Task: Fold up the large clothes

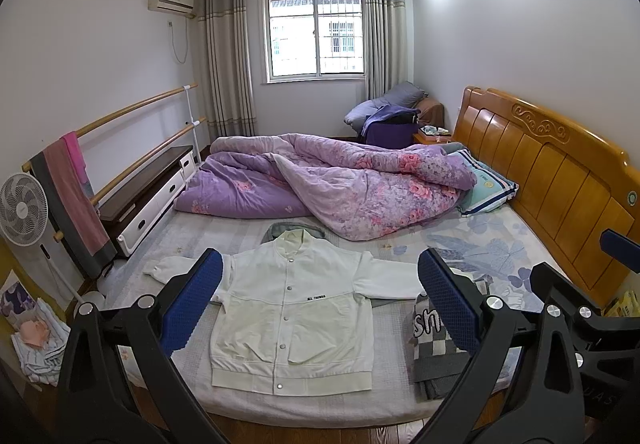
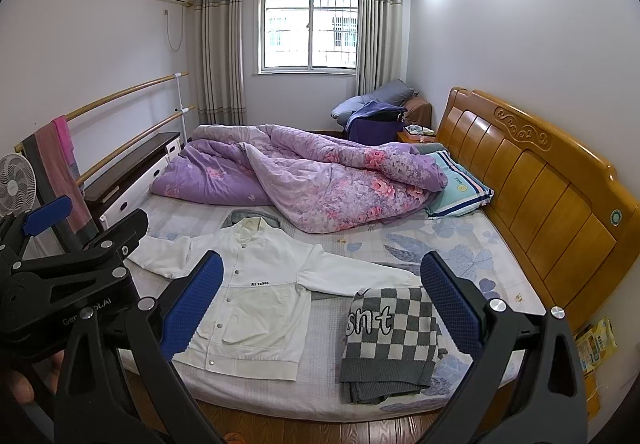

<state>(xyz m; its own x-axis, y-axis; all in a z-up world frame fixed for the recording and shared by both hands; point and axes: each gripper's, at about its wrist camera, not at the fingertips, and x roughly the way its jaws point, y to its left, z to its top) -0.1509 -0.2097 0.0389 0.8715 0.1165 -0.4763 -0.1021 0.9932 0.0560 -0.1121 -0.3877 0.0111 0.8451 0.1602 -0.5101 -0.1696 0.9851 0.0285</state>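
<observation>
A white snap-front jacket (image 1: 292,320) (image 2: 256,304) lies flat, front up and sleeves spread, near the bed's front edge. Right of it sits a folded grey-and-white checkered sweater (image 1: 434,340) (image 2: 394,336). My left gripper (image 1: 318,276) hovers above the jacket, open, its blue pads wide apart and empty. My right gripper (image 2: 322,278) is open too, held over the gap between jacket and sweater. In the right wrist view the left gripper's black body (image 2: 76,268) shows at the left. A grey garment (image 1: 294,230) peeks out behind the jacket's collar.
A rumpled purple floral quilt (image 1: 340,180) fills the bed's far half, with a striped pillow (image 1: 486,184) by the wooden headboard (image 1: 560,180). A fan (image 1: 22,210), towel rail (image 1: 80,204) and low cabinet (image 1: 148,188) line the left side. Wood floor (image 2: 320,432) lies below the bed's edge.
</observation>
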